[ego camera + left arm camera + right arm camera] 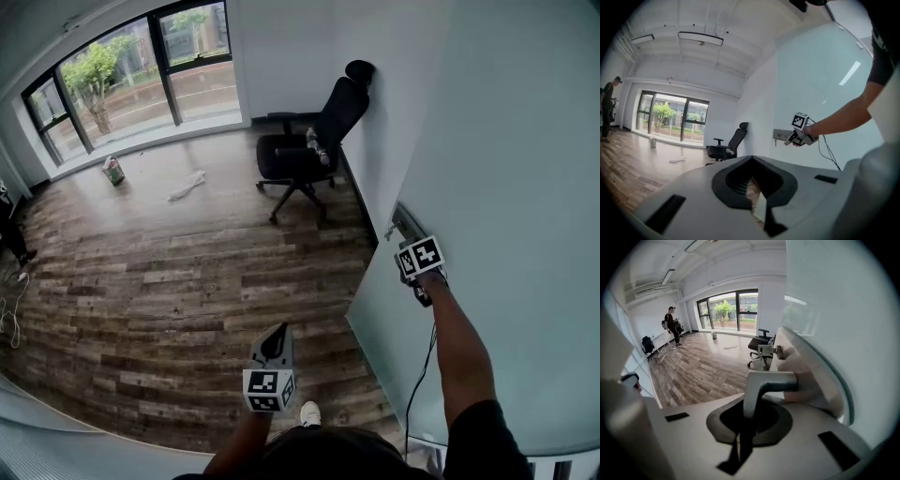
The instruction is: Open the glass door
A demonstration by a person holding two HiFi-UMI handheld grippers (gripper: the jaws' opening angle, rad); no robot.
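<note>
Head view: right gripper sits at the handle on the frosted glass door, at frame right. The left gripper hangs over the plank floor, well apart from the door.

Left gripper view: jaws slightly apart, nothing between them.

Right gripper view: jaws clamped on the smooth, L-shaped metal handle. Risk, as judged: a skewed pull could let the slick handle slide out of the grip.

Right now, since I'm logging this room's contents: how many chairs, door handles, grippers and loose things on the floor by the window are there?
Office chair: 1
Door handle: 1
Grippers: 2 (left gripper, right gripper)
Loose things by the window: 2 (container, white scrap)
Total: 6
</note>
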